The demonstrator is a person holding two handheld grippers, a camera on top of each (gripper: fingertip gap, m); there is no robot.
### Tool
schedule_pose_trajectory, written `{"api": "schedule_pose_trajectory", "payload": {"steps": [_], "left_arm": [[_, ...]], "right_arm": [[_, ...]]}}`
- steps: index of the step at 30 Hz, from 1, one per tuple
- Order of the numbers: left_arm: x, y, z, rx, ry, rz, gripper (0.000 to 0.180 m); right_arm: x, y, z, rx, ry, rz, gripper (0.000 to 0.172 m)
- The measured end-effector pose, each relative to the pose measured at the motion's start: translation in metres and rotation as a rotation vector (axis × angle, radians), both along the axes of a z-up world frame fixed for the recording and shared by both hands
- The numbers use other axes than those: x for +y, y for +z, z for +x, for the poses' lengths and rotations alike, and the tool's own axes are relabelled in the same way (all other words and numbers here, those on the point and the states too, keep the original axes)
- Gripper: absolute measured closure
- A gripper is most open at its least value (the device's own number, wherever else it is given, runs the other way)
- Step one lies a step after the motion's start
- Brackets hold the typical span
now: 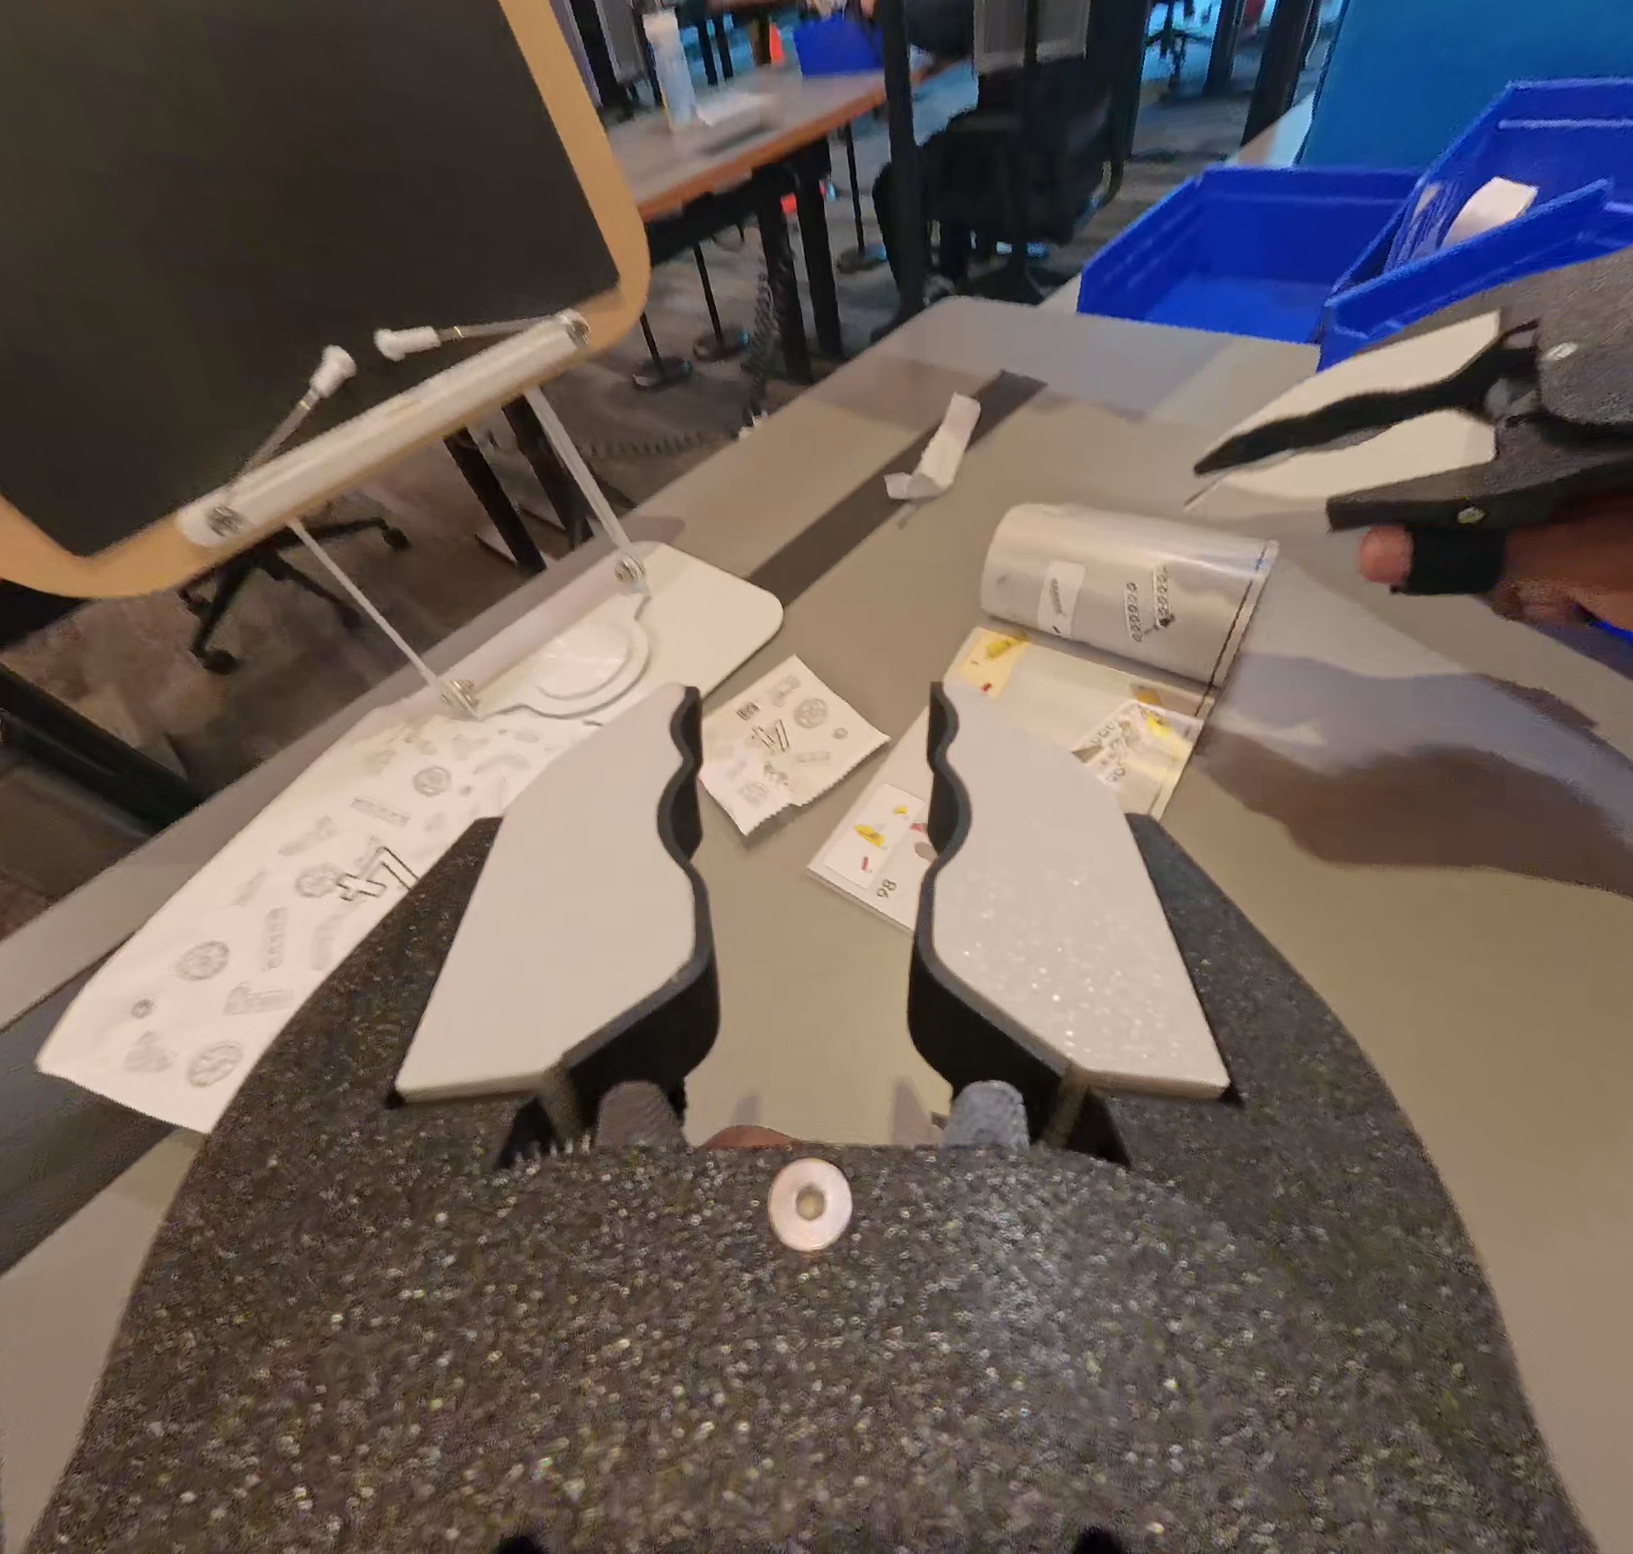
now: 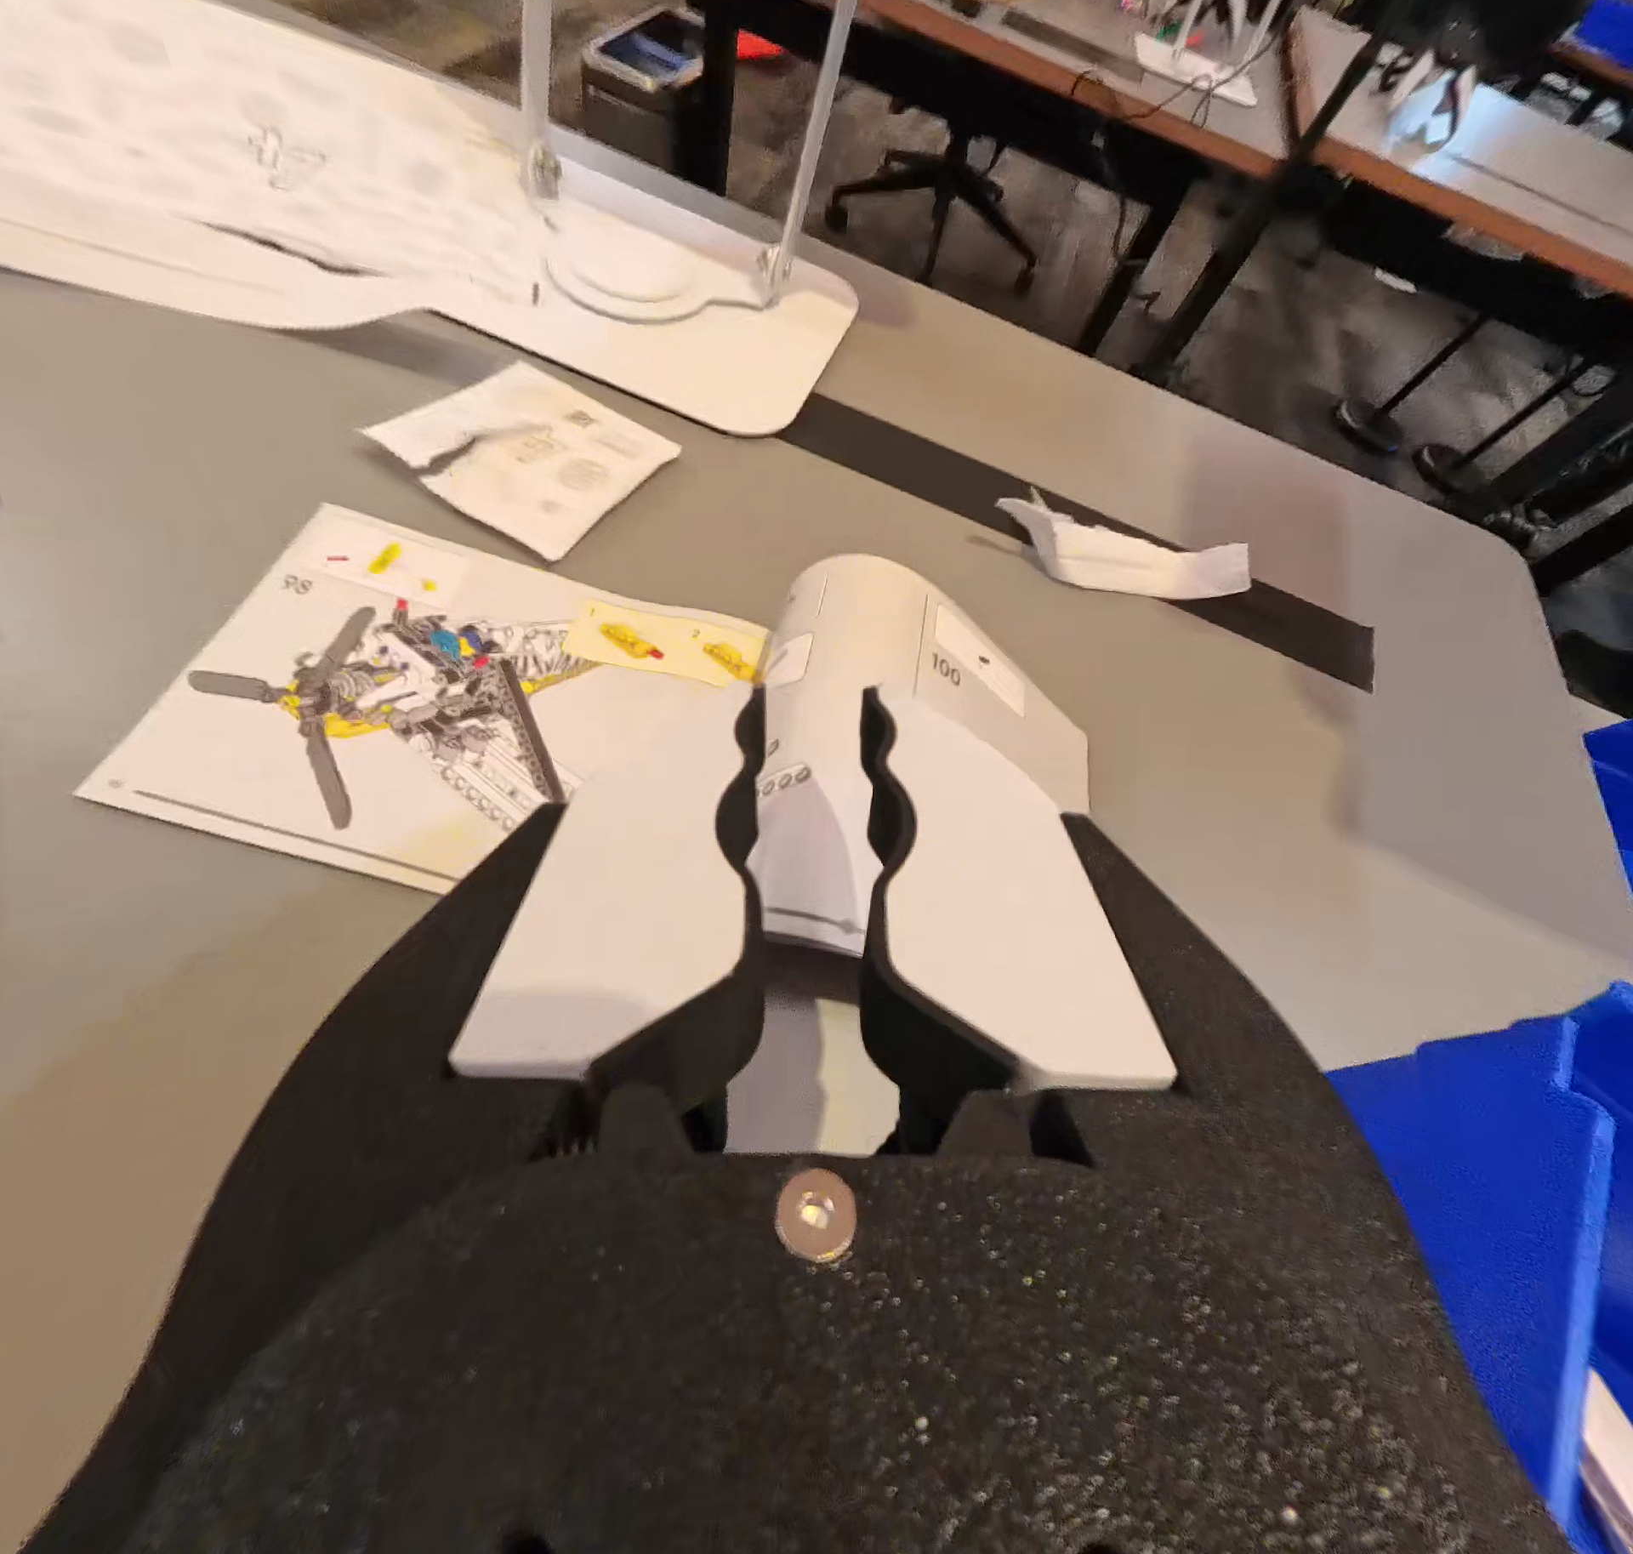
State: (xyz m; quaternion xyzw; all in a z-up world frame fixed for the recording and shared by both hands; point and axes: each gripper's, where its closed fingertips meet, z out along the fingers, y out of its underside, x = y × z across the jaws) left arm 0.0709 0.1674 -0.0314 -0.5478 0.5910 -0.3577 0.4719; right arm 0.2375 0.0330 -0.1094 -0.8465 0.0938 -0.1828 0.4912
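Note:
An open instruction booklet [image 2: 353, 716] lies flat on the grey table [image 2: 1237, 805], with its right-hand page curled up into a standing roll [image 2: 884, 619]. My right gripper [image 2: 808, 707] hovers over that curled page with its jaws a little apart; the page shows through the gap, and no pad presses on it. In the left wrist view the right gripper [image 1: 1211, 464] sits above and to the right of the curled page [image 1: 1122, 584], clear of it. My left gripper [image 1: 813, 716] is wide open and empty, above the table between a small printed paper bag [image 1: 786, 743] and the booklet [image 1: 884, 849].
A tilted board on a white stand [image 1: 707, 619] stands at the far left, with a large white printed paper bag [image 1: 265, 919] beside it. A torn paper strip [image 2: 1140, 557] lies on a black tape line. Blue bins [image 1: 1237, 248] stand at the right. The table edge runs behind.

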Motion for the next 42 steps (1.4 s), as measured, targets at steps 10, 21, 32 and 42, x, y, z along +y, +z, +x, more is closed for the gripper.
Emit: {"api": "schedule_pose_trajectory", "payload": {"steps": [10,21,32,42], "left_arm": [[0.011,0.025,-0.057,-0.181,0.007,0.172,0.128],[0.023,-0.048,-0.137,0.157,-0.055,0.207,0.129],[-0.016,-0.097,-0.175,0.384,-0.249,0.048,0.122],[-0.028,-0.147,-0.179,0.629,-0.251,0.106,0.121]], "right_arm": [[-0.026,-0.040,0.033,-0.151,-0.168,-0.313,0.150],[0.002,-0.009,-0.027,-0.340,0.020,-0.255,0.150],[0.030,-0.037,-0.108,-0.317,0.327,-0.232,0.150],[0.034,-0.058,-0.127,-0.268,0.430,-0.252,0.150]]}}
